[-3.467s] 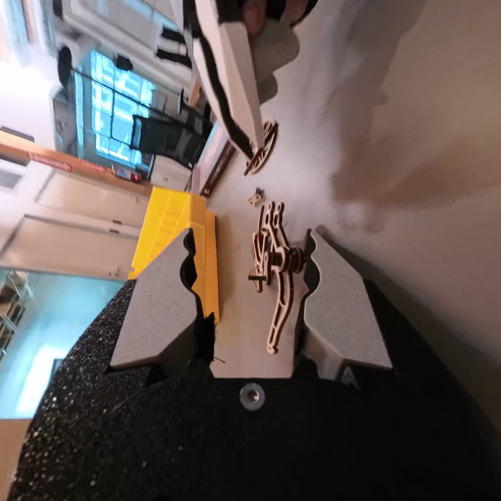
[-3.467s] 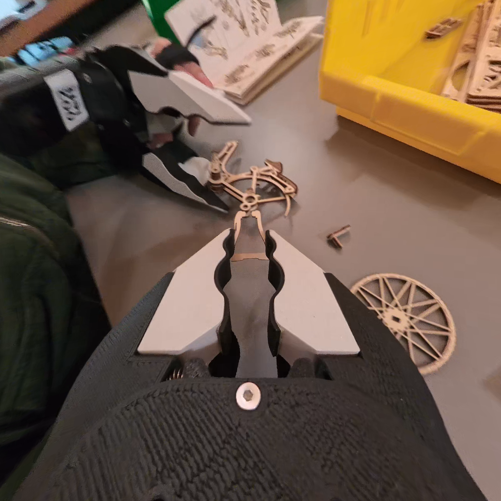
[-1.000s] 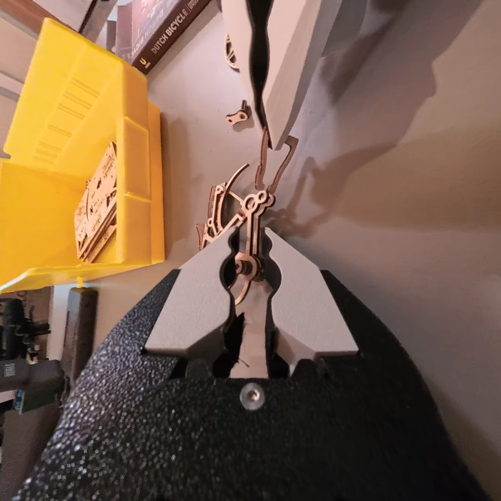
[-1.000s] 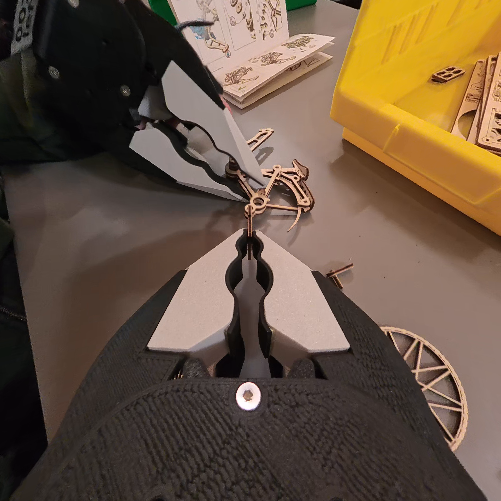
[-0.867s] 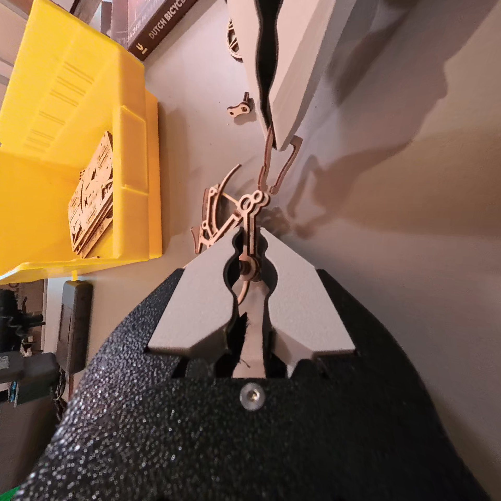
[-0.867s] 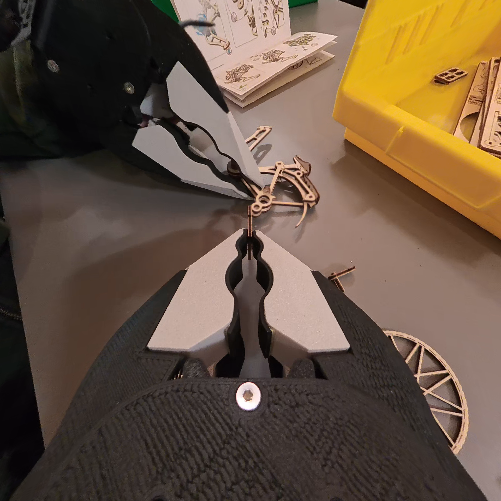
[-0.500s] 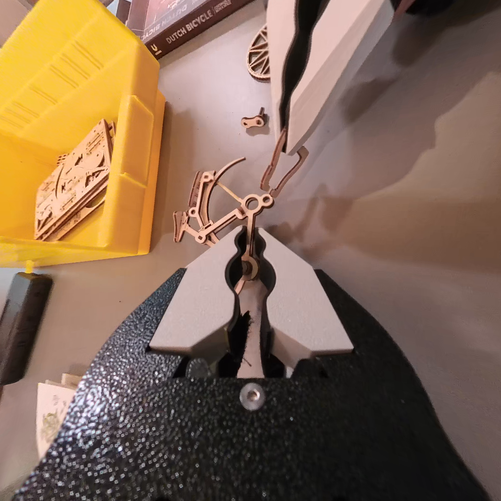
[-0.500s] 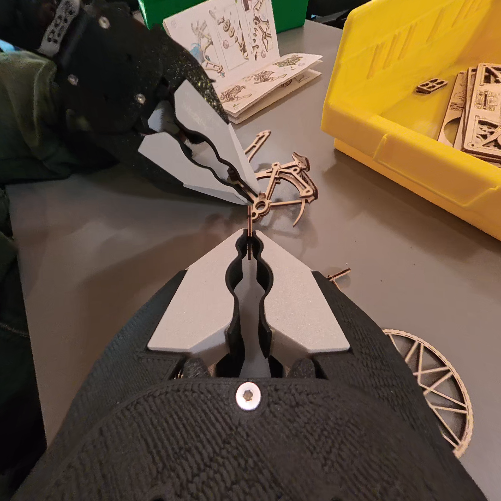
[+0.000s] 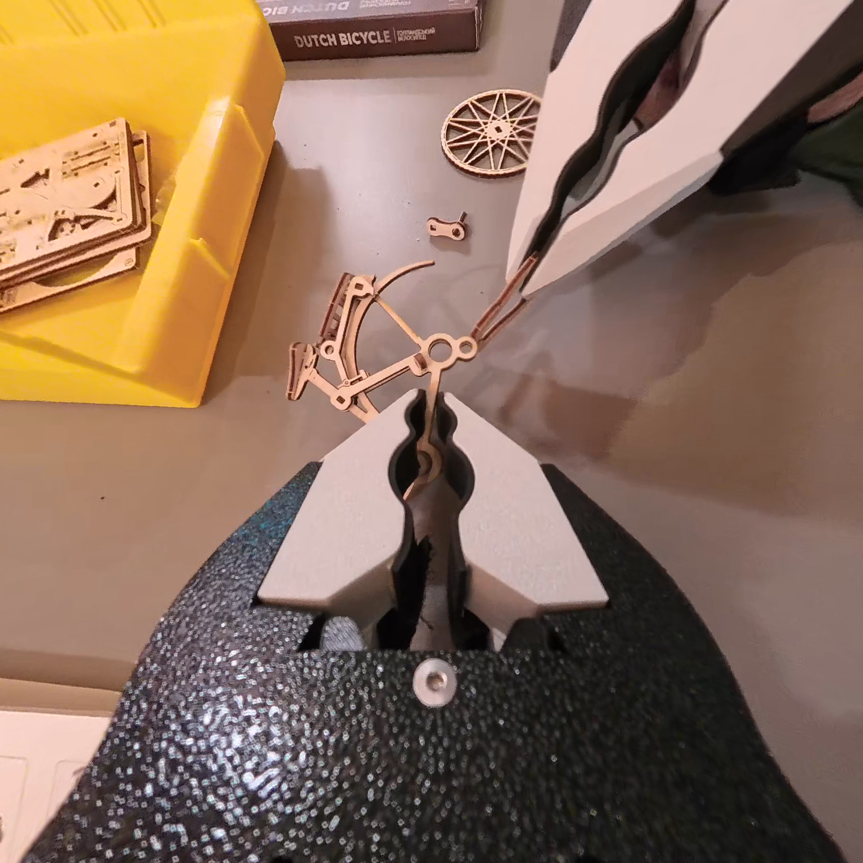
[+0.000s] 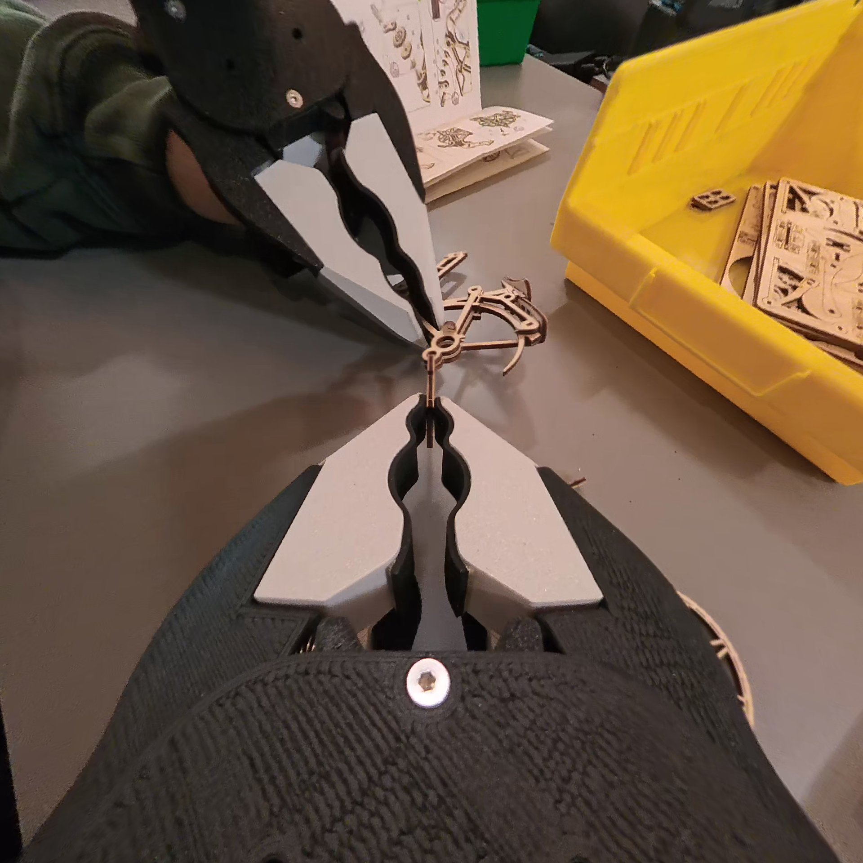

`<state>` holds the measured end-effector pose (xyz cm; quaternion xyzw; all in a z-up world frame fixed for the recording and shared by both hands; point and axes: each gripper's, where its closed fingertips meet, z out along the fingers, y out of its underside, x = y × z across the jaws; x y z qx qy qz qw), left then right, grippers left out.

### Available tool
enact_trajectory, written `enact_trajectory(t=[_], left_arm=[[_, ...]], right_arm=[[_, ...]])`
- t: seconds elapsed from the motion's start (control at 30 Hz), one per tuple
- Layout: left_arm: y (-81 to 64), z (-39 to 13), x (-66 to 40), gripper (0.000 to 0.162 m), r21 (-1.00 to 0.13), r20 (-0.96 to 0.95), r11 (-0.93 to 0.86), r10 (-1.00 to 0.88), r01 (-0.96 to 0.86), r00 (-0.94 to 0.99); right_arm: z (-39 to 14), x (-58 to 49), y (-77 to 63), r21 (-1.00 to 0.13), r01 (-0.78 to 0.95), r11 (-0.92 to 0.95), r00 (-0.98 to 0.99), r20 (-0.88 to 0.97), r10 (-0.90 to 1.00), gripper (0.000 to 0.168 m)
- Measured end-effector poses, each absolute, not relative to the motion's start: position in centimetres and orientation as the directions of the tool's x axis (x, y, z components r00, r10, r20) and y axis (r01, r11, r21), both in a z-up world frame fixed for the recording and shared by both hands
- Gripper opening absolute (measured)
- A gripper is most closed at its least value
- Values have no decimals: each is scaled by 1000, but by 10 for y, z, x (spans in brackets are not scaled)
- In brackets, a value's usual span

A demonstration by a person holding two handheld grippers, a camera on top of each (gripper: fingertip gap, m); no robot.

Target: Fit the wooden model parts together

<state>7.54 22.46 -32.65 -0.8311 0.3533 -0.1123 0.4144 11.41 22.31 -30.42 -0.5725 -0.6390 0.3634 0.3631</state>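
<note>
A plain grey counter with a smooth matte top fills both views. Warm light falls on it from above, laying soft brownish shadows across the surface on the right of the left wrist view and broad darker patches at the left of the right wrist view. The counter's far edge shows at the top of the right wrist view, running diagonally. Beyond that edge lies a dim, cluttered area with dark shapes too blurred to identify. No wall, window or floor can be made out clearly in either view.
</note>
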Motion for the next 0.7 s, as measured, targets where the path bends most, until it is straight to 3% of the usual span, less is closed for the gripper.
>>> enact_trajectory(t=[0.2, 0.7], left_arm=[[224, -326, 75, 2, -778, -52, -432, -678, -455, 733], [224, -326, 73, 2, -772, -25, -456, -674, -443, 738]], right_arm=[[-302, 112, 223, -870, 460, 178, -82, 158, 984, 1], [-302, 110, 223, -871, 458, 178, -87, 155, 984, 0]])
